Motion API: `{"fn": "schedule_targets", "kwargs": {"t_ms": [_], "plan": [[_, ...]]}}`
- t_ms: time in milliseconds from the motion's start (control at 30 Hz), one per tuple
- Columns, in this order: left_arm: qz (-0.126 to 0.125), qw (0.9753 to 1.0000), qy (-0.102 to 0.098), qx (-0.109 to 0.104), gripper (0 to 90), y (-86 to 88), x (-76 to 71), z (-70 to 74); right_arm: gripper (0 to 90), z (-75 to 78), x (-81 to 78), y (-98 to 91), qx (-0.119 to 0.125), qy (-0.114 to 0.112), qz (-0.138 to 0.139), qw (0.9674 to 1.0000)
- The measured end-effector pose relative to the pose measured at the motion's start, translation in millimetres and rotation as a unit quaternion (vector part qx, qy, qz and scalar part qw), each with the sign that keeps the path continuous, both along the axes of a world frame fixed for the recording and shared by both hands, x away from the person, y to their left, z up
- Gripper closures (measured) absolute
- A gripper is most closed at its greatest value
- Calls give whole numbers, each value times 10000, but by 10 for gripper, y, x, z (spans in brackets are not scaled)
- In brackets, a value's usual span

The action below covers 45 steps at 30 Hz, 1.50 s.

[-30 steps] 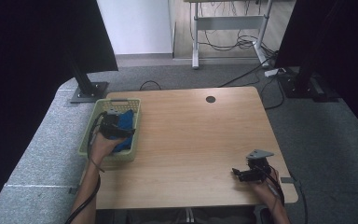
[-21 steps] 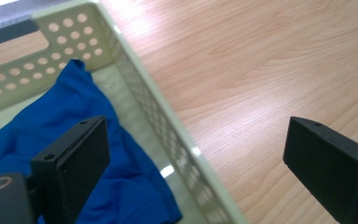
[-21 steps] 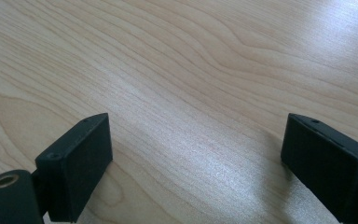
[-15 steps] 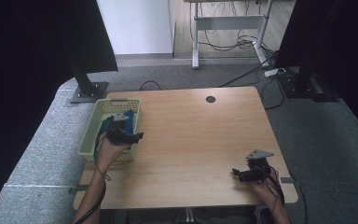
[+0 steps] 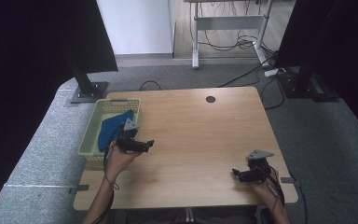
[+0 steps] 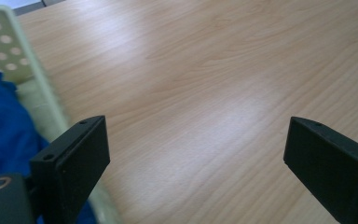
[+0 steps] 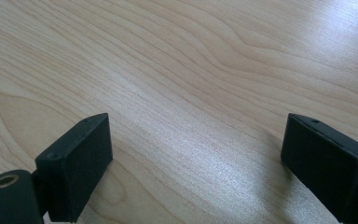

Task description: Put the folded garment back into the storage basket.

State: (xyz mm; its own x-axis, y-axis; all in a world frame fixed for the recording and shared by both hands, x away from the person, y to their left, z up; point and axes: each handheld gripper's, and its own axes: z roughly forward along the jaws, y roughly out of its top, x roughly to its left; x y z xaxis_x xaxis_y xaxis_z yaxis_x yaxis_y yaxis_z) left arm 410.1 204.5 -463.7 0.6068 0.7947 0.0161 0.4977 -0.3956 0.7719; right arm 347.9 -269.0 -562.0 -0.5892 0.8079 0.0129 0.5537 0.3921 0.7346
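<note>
1. Left gripper (image 5: 148, 143) first: jaws spread wide with nothing between them, held in the person's left hand (image 5: 119, 156) just off the right wall of the basket (image 5: 89, 135), over the table's left half. In the left gripper view (image 6: 193, 154) there's just bare wood between the two black jaws, with the basket wall and a bit of blue fabric off to the side.

2. Right gripper (image 5: 235, 173) — also wide open and empty. It sits low near the table's front right corner, held in the right hand (image 5: 263, 184), jaws pointing left across the table. The right gripper view (image 7: 196, 149) looks along its jaws onto plain wood grain, very close to the surface; can't tell if it's actually touching.

3. Blue cloth (image 5: 114, 128) is lying crumpled inside the pale green basket, mostly toward its right and far side. Neither gripper is touching it, though the left one is just beside it.

4. The basket itself sits at the left edge of the table (image 5: 200, 135), long side running along that edge, holes in its walls.

5. The two grippers are well apart — one at the left side, one at the front right corner.

6. A small dark round hole (image 5: 210, 99) sits near the table's far edge, around the middle.
</note>
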Motion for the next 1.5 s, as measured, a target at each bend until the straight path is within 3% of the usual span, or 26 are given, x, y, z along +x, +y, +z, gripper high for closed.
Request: {"fn": "schedule_targets", "kwargs": {"t_ms": [300,667,1133,1333,1500], "plan": [[-237,9997,-48,-46,65,-213,-160,-231,85,0,-3,1,1,0,6,10000],[-261,9995,-63,155,65,-398,-307,-560,84,0,-8,2,-1,-3,22,10000],[-230,9981,129,549,63,-505,-424,-876,84,-1,-10,3,-1,-6,32,10000],[-218,9990,274,283,53,-480,-425,-919,84,-1,-14,5,1,-2,47,10000],[-146,9987,363,313,0,-479,-418,-926,84,-1,-15,5,1,1,53,10000]]}}
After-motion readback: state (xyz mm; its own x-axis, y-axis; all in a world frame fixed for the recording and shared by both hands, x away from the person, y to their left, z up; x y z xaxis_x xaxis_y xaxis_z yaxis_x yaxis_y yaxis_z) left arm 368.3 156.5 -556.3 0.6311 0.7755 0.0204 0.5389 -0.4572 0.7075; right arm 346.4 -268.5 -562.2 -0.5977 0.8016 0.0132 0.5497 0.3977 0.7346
